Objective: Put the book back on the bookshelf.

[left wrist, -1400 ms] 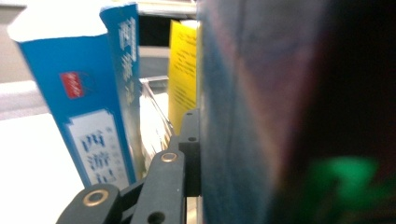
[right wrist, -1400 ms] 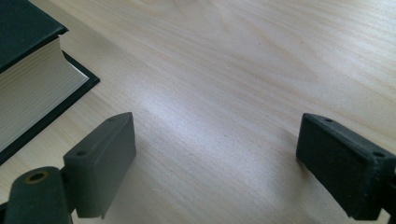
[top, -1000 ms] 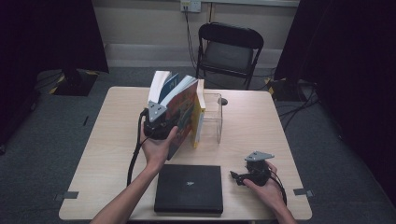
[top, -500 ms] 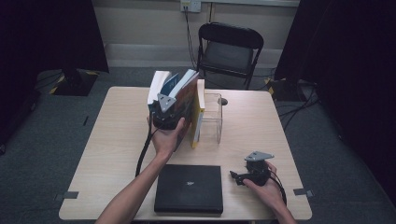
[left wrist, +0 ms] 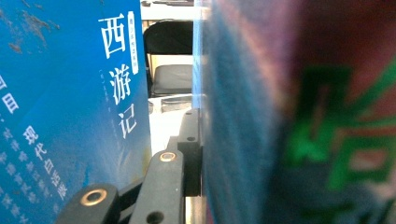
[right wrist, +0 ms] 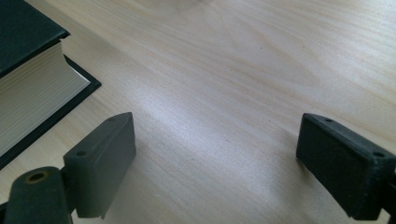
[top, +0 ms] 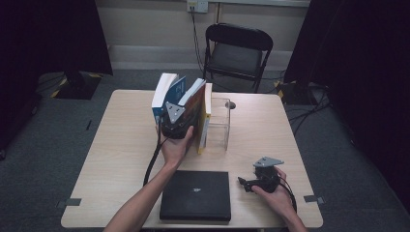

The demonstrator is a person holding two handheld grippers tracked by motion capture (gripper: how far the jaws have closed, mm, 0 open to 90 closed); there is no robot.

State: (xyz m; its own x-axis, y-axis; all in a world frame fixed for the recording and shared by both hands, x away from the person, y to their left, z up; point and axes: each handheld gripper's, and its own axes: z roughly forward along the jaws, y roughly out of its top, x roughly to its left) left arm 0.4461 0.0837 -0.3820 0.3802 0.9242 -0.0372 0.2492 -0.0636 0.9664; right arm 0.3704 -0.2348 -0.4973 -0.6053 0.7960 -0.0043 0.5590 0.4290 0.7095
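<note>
Several books stand upright at the table's middle: a blue-and-white book (top: pixel 164 94), an orange-covered book (top: pixel 195 99) and a yellow-spined book (top: pixel 207 116) against a clear acrylic stand (top: pixel 220 123). My left gripper (top: pixel 178 115) is pushed in between them from the near side. It is shut on the orange-covered book (left wrist: pixel 299 121), with one finger (left wrist: pixel 189 149) pressed flat against its cover and the blue book (left wrist: pixel 70 93) just to the left. My right gripper (top: pixel 249 183) rests near the table's front right, open (right wrist: pixel 219 158) over bare wood.
A closed black book (top: pixel 196 194) lies flat at the front edge, and its page edge (right wrist: pixel 28 93) is close to the right gripper's left finger. A black folding chair (top: pixel 237 50) stands behind the wooden table (top: pixel 121 145).
My left hand has carried the gripped book right and slightly down, bringing it upright and closer to the yellow book. The right gripper has stayed in place.
</note>
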